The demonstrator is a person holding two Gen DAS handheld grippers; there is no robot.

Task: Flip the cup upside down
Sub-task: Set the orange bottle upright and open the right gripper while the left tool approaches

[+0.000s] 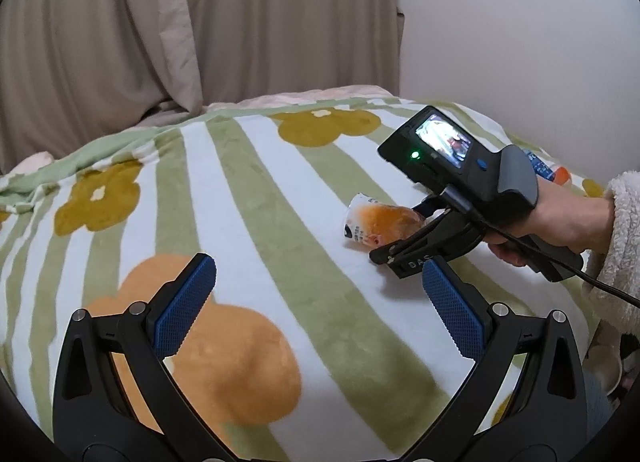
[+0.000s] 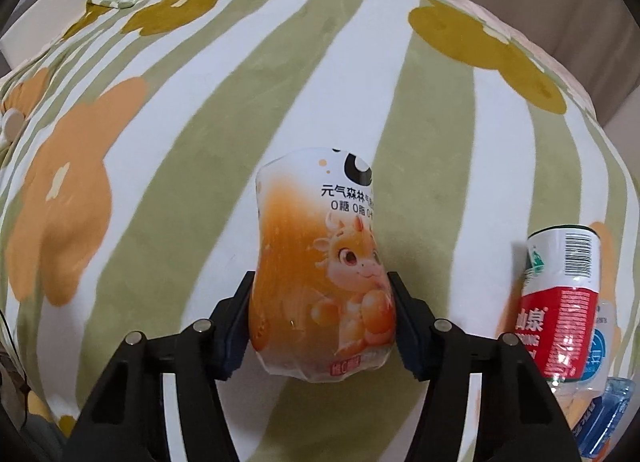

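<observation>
The cup is a cut-off plastic bottle section with an orange and white label showing a cartoon dragon. My right gripper is shut on its lower part, its dark pads pressing both sides. In the left wrist view the same cup lies tilted on its side just over the blanket, held by the right gripper, which a hand in a fluffy sleeve grips. My left gripper hangs open over the blanket, nearer than the cup, with nothing between its blue pads.
A striped green and white blanket with orange and mustard flowers covers the bed. A red and white labelled bottle piece and a blue labelled bottle lie at the right. Beige curtains and a white wall stand behind.
</observation>
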